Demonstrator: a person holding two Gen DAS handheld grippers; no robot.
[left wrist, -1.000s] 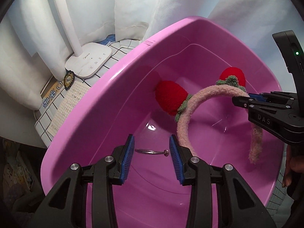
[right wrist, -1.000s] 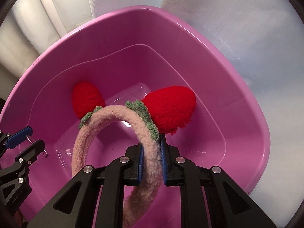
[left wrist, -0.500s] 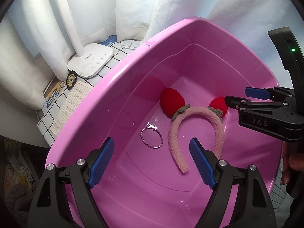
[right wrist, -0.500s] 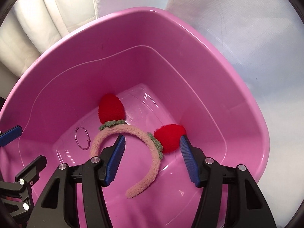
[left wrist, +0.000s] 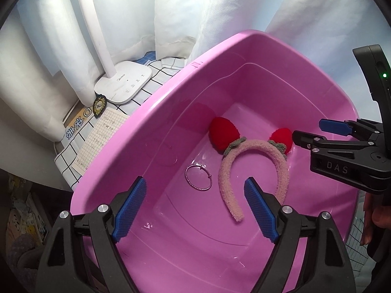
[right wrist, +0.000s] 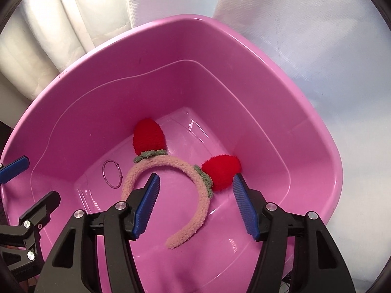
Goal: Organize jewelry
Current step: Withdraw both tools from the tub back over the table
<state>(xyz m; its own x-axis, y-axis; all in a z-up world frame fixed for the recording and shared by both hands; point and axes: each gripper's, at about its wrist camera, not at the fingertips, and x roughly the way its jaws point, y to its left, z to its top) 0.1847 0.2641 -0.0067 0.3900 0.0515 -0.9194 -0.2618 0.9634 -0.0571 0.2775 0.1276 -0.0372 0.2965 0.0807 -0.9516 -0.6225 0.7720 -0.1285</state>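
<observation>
home desk | white curtains (left wrist: 171,12) | lamp base (left wrist: 123,84) | checked cloth (left wrist: 70,156)

left tongs (left wrist: 195,210) spread wide, right tongs (right wrist: 195,205) likewise

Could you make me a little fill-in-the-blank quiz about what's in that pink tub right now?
1. The fuzzy headband carries two ____ pompoms.
2. The thin metal bangle lies on the floor of the pink ____.
3. The left hand-held gripper and right hand-held gripper both have their jaws ____.

Missing words: red; tub; open
</observation>
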